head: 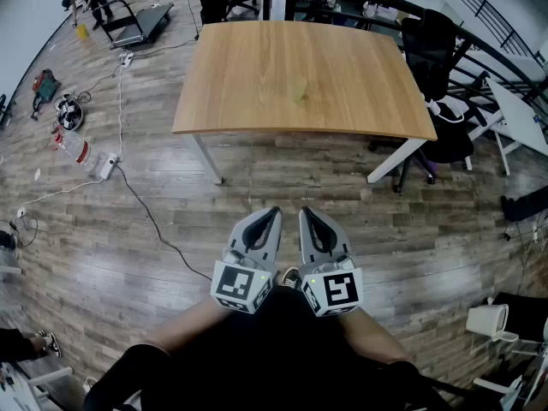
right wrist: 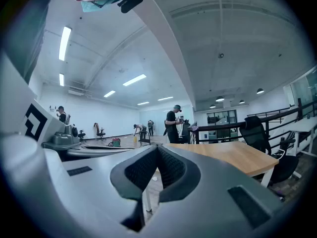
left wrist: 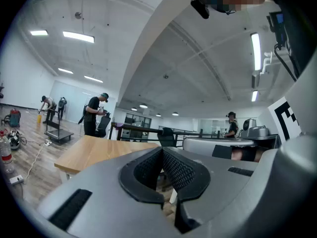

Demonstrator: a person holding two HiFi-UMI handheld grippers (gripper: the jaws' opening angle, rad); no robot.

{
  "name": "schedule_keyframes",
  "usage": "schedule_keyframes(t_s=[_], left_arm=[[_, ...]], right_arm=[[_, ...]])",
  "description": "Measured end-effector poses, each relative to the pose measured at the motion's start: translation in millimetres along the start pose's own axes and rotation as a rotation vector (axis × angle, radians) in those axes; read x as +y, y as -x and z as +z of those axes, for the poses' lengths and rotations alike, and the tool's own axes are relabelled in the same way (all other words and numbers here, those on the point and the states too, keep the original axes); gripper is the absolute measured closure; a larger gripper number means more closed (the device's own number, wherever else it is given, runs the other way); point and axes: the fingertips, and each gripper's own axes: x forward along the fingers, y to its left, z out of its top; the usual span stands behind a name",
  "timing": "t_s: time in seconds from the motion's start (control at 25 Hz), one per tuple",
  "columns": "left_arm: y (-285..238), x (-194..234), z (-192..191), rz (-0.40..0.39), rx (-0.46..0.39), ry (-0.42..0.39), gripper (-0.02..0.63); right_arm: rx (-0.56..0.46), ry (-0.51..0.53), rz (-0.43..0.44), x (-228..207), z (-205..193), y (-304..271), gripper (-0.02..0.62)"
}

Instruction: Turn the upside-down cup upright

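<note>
A small pale translucent cup stands on the wooden table, near its middle. Which way up it is I cannot tell at this distance. My left gripper and right gripper are side by side close to my body, well short of the table's near edge, both shut with nothing between the jaws. In the left gripper view the shut left gripper points level at the table. From the right gripper view, the shut right gripper points at the table. The cup does not show in either gripper view.
Black office chairs stand at the table's right. Cables and a power strip lie on the wood floor at the left, with a water bottle. A white bin is at the lower right. People stand far beyond the table.
</note>
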Motion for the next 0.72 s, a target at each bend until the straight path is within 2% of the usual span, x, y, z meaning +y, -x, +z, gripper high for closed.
schedule_keyframes(t_s=[0.4, 0.52, 0.72], left_arm=[[7, 12, -1, -0.008, -0.003, 0.007, 0.598], [7, 21, -4, -0.004, 0.010, 0.014, 0.598], [-6, 42, -12, 0.020, 0.016, 0.019, 0.598]], right_arm=[[-0.018, -0.042, -0.041, 3, 0, -7, 0.583], [-0.015, -0.085, -0.043, 3, -3, -13, 0.583], [-0.016, -0.090, -0.052, -10, -10, -39, 0.583]])
